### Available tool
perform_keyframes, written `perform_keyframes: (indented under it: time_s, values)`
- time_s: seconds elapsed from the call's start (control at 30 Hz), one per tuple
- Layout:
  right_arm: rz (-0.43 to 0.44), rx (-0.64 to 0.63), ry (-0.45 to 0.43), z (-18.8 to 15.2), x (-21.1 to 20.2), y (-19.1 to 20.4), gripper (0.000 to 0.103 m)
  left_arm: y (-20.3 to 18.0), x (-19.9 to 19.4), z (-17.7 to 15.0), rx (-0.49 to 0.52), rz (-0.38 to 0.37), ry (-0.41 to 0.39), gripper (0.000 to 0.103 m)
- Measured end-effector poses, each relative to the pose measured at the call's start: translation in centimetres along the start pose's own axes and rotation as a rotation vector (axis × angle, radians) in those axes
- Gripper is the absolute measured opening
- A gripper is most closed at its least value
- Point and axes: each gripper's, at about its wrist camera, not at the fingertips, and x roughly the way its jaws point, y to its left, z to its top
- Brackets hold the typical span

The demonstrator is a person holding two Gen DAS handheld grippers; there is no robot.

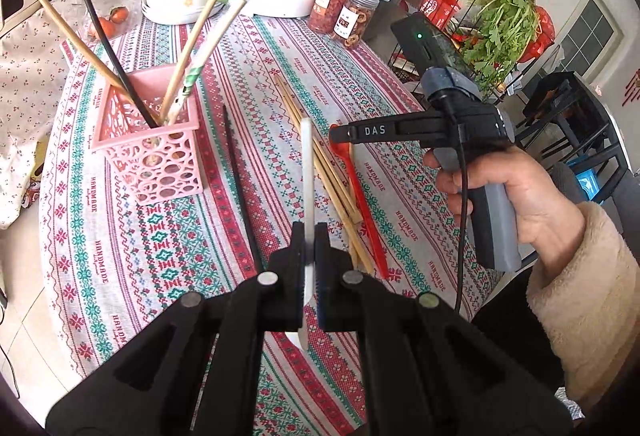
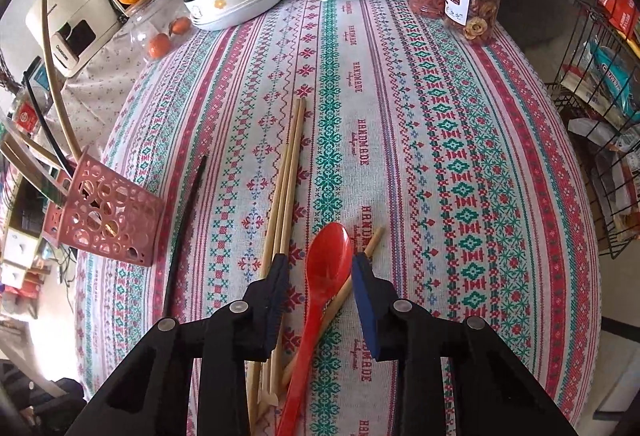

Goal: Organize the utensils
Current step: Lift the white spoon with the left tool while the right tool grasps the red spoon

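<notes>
the white utensil (image 1: 307,172) was clamped edge-on between my left gripper (image 1: 309,236) pads, lifted above the tablecloth (image 1: 248,48) near the pink basket (image 1: 160,156). the red spoon (image 2: 326,268) lay on the cloth across the bamboo chopsticks (image 2: 289,172); my right gripper (image 2: 320,276) straddled its bowl, pads not touching it. a black chopstick (image 2: 184,228) lay beside the basket.

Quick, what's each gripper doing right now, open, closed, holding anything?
Left gripper: closed on the white utensil.
Right gripper: jaws open, straddling the red spoon, not gripping it.
</notes>
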Motion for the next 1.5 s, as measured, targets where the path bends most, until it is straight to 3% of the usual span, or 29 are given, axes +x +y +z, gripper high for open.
perform_keyframes:
  time_s: [0.23, 0.3, 0.5, 0.73, 0.9, 1.07, 1.33, 1.5]
  values:
    - [-0.089, -0.092, 0.014, 0.3, 2.2, 1.7, 0.023, 1.0, -1.2, -0.7, -0.024, 0.008, -0.01, 0.005]
    - [-0.126, -0.124, 0.006, 0.2, 2.2, 2.3, 0.013, 1.1, -1.3, -0.5, -0.029, 0.012, -0.017, 0.005]
    - [-0.083, -0.095, -0.021, 0.4, 2.1, 1.8, 0.005, 1.3, -2.0, -0.5, -0.036, 0.032, -0.051, 0.005]
    - [0.02, -0.037, -0.162, -0.2, -2.5, 0.7, 0.005, 1.1, -4.1, -0.2, -0.022, 0.057, -0.131, 0.005]
    - [0.093, -0.017, -0.296, -1.0, -6.9, 1.0, 0.005, 0.9, -6.5, 0.5, -0.016, 0.081, -0.234, 0.005]
    - [0.139, -0.029, -0.381, -1.5, -10.1, 2.1, 0.005, 1.3, -9.7, 1.4, -0.02, 0.122, -0.39, 0.005]
    - [0.178, -0.068, -0.425, -2.2, -12.0, 3.5, 0.005, 3.2, -11.6, 2.9, -0.044, 0.233, -0.662, 0.005]
    - [0.178, -0.069, -0.42, -2.3, -11.6, 3.6, 0.005, 4.5, -9.2, 4.0, -0.043, 0.294, -0.705, 0.005]
